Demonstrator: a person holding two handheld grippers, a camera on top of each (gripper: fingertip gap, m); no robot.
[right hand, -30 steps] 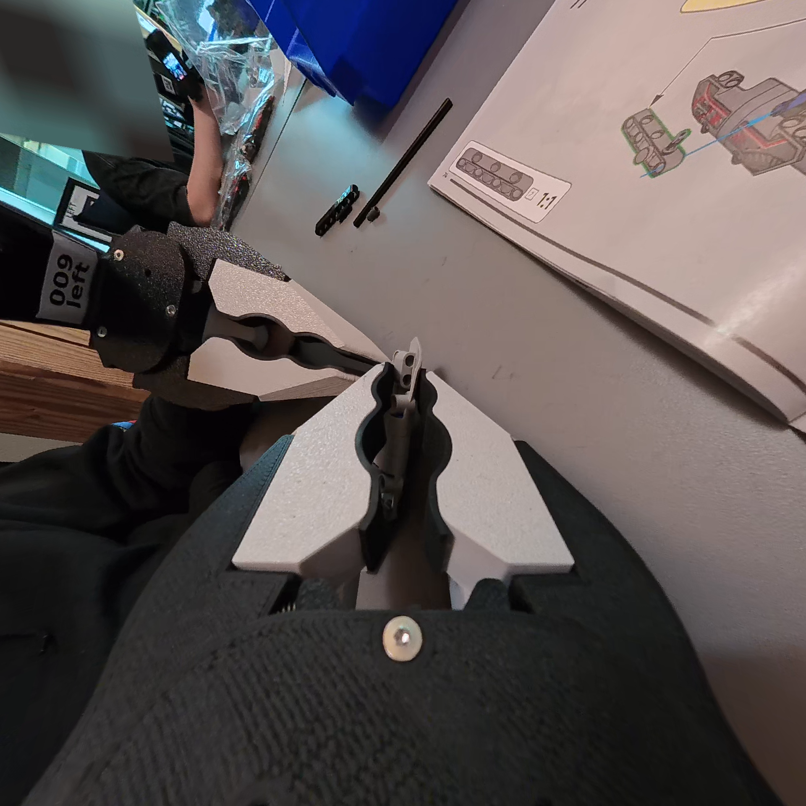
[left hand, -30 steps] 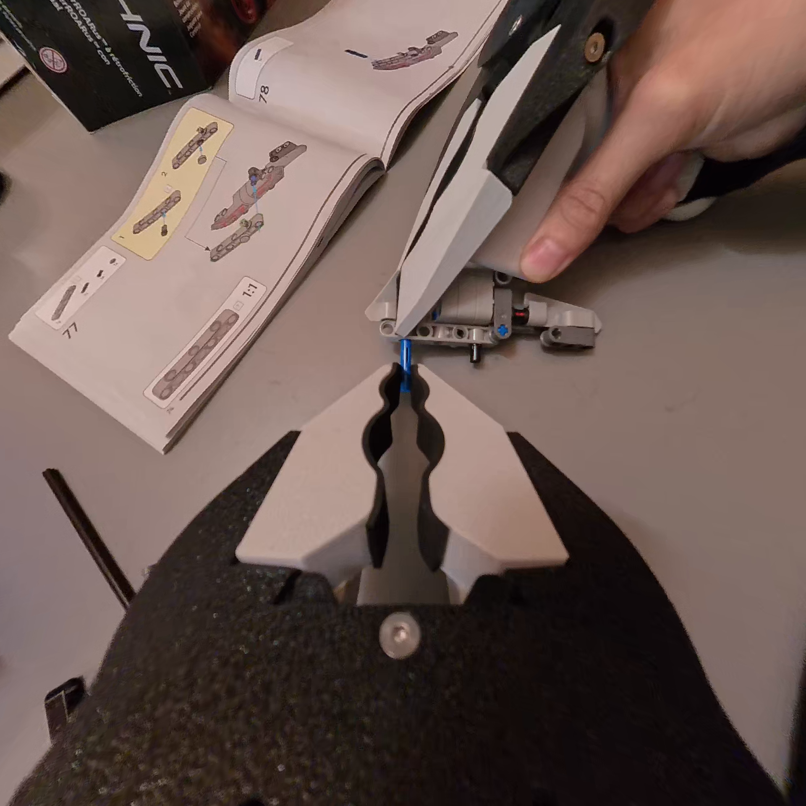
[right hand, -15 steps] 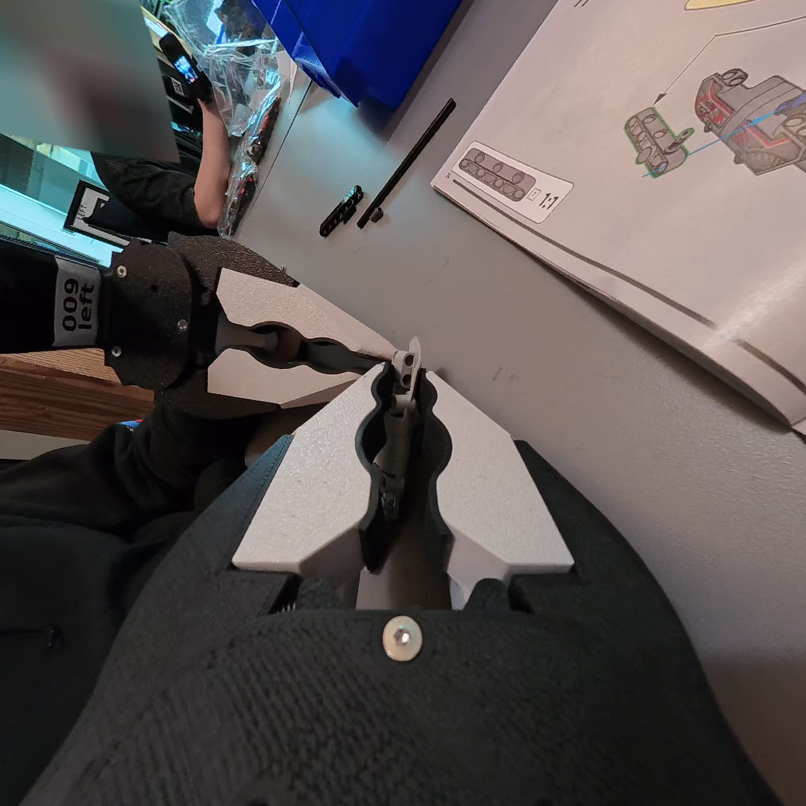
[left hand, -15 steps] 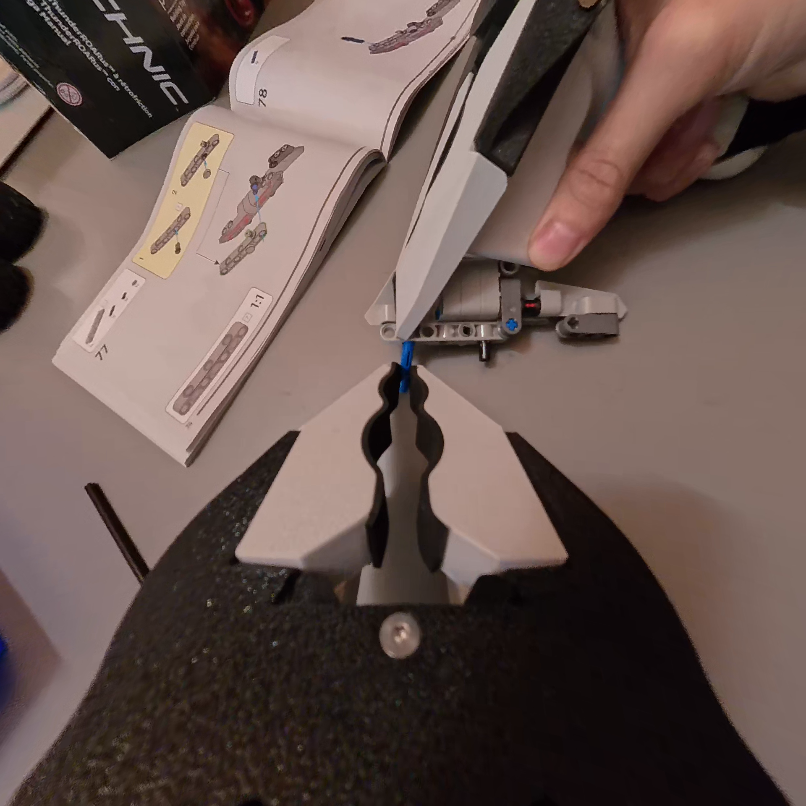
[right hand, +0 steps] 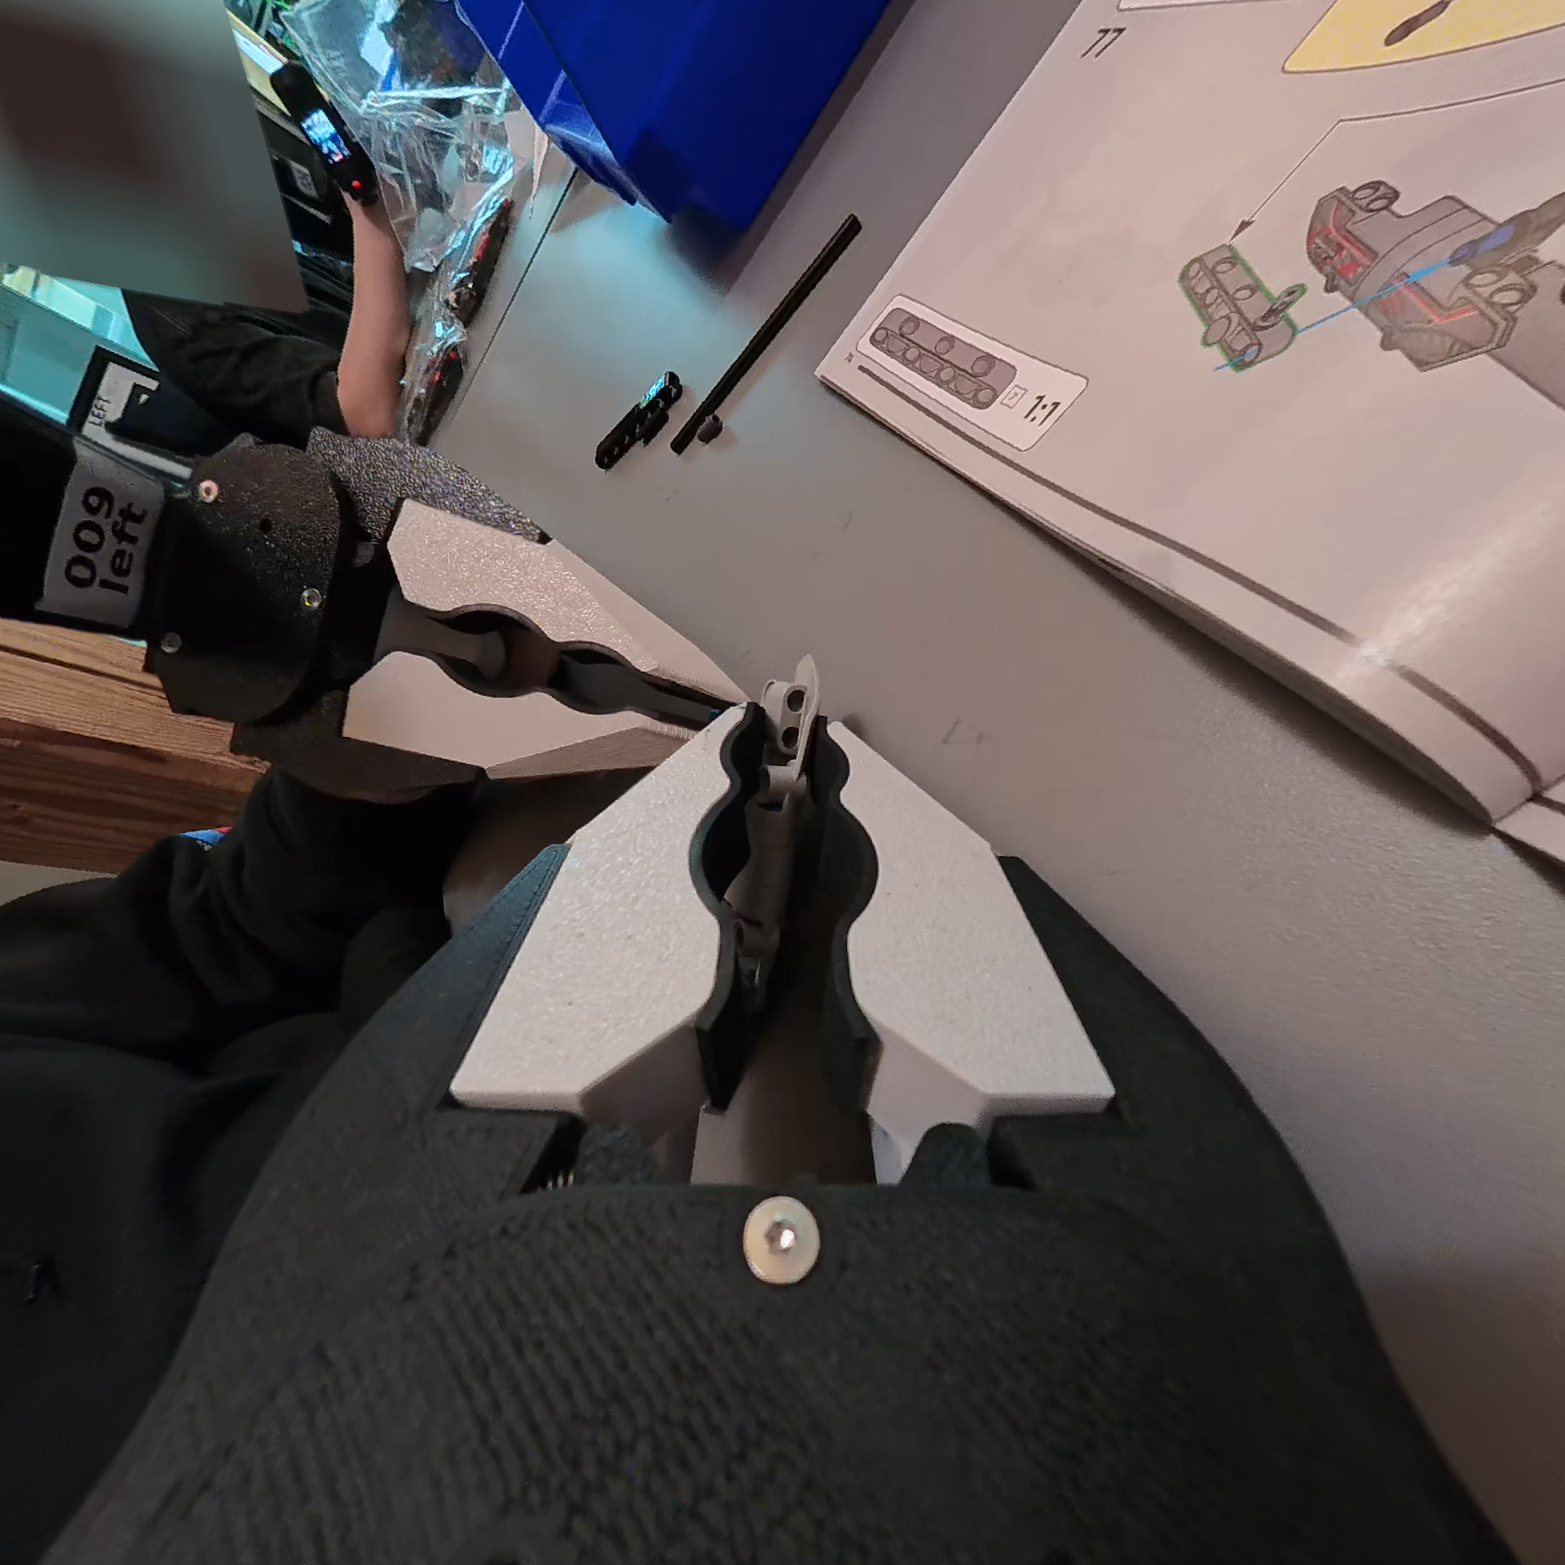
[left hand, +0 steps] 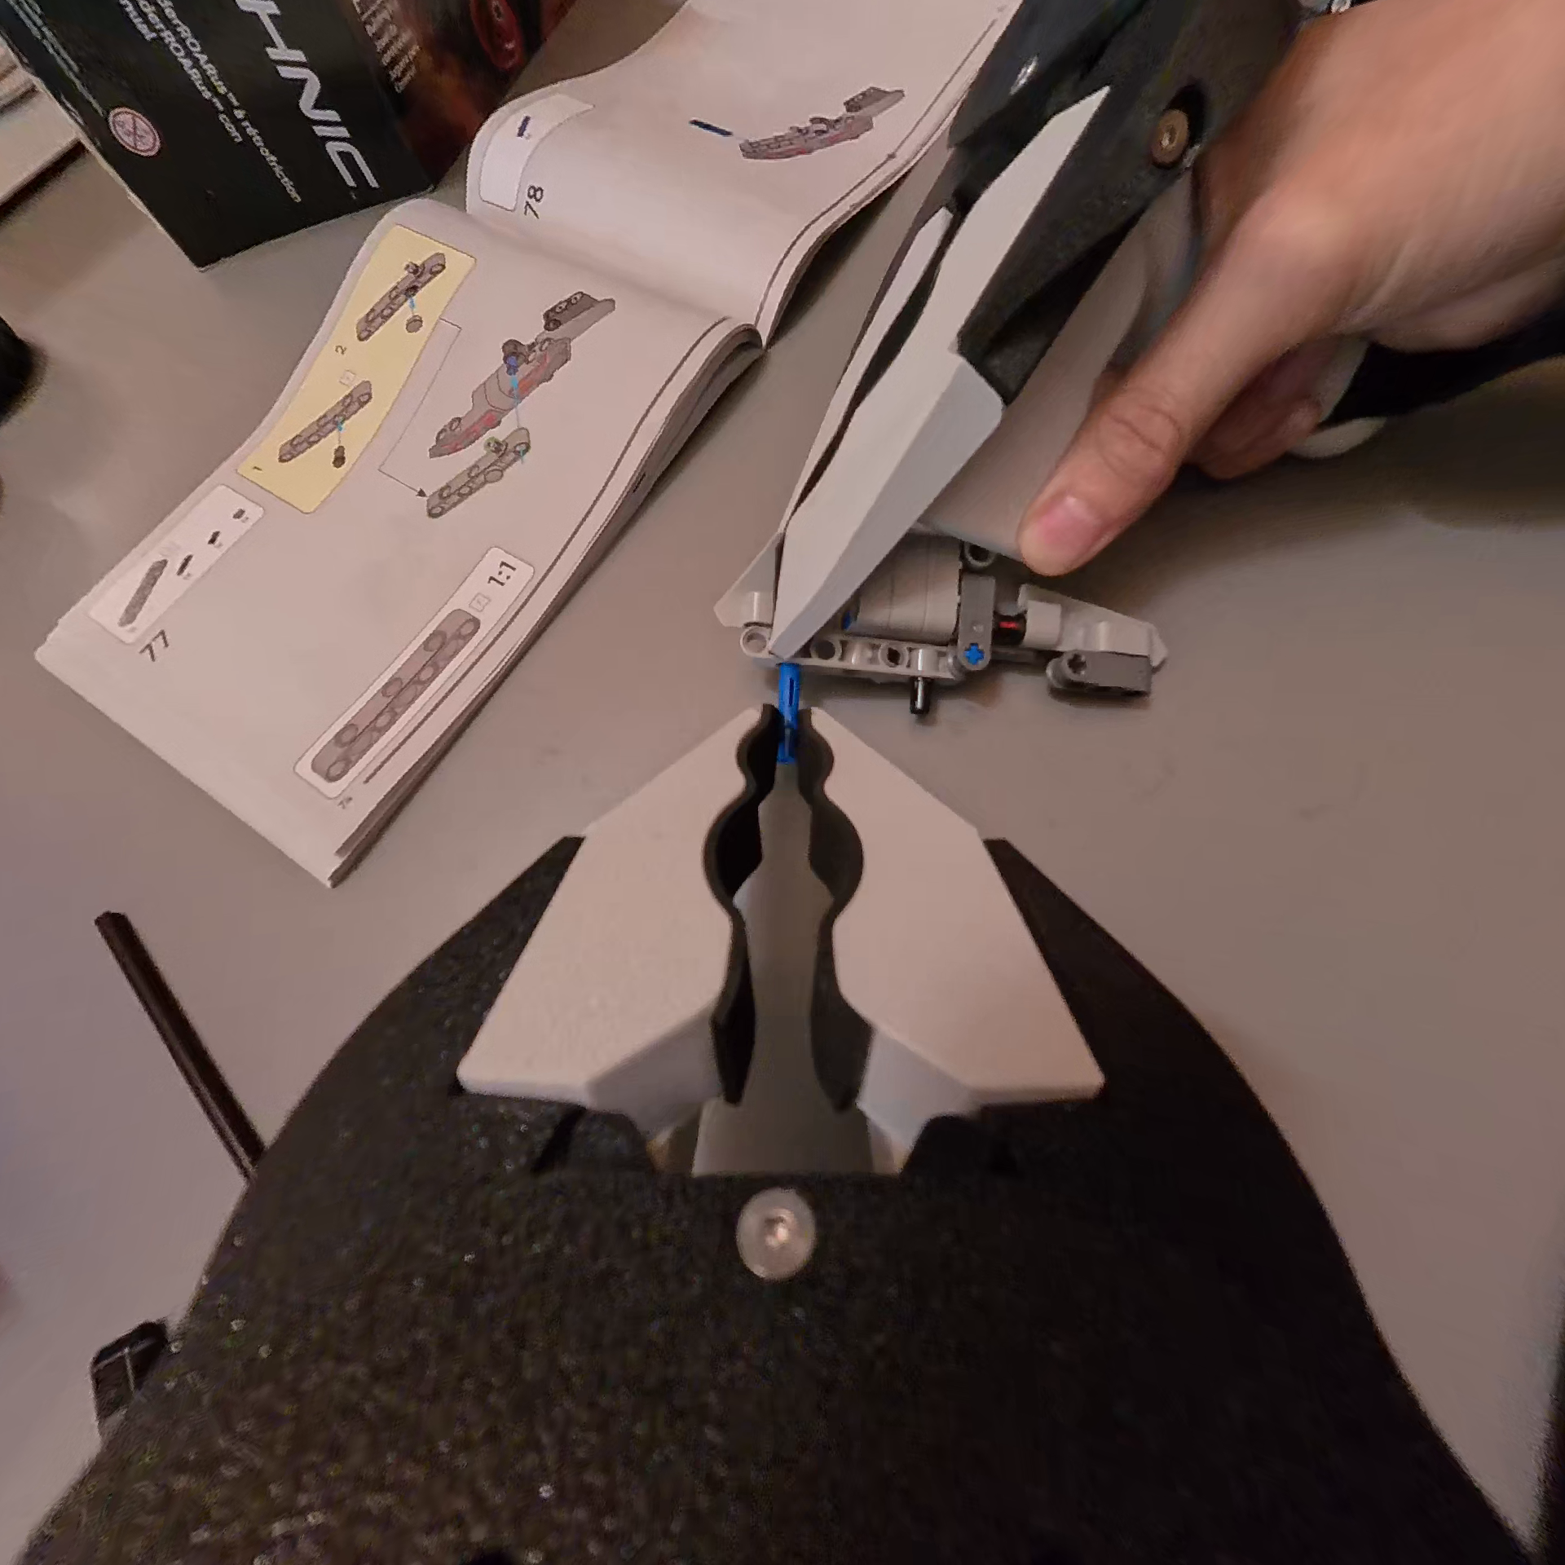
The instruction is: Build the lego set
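My left gripper is shut on a thin blue pin, whose far end touches the left end of a grey lego assembly on the grey table. My right gripper comes in from the upper right, held by a hand, and is shut on that assembly. In the right wrist view my right gripper clamps the grey assembly, which sticks out past the tips. The left gripper reaches in from the left, its tips right at the assembly.
An open instruction booklet lies to the left and also shows in the right wrist view. A black box stands behind it. A long black axle, a short black beam and a blue bin lie farther off. My left and right fingertips are right by each other.
The lego assembly, with my right gripper on it, has shifted slightly on the table. The blue pin stays at the assembly's left end. Both grippers stay shut.
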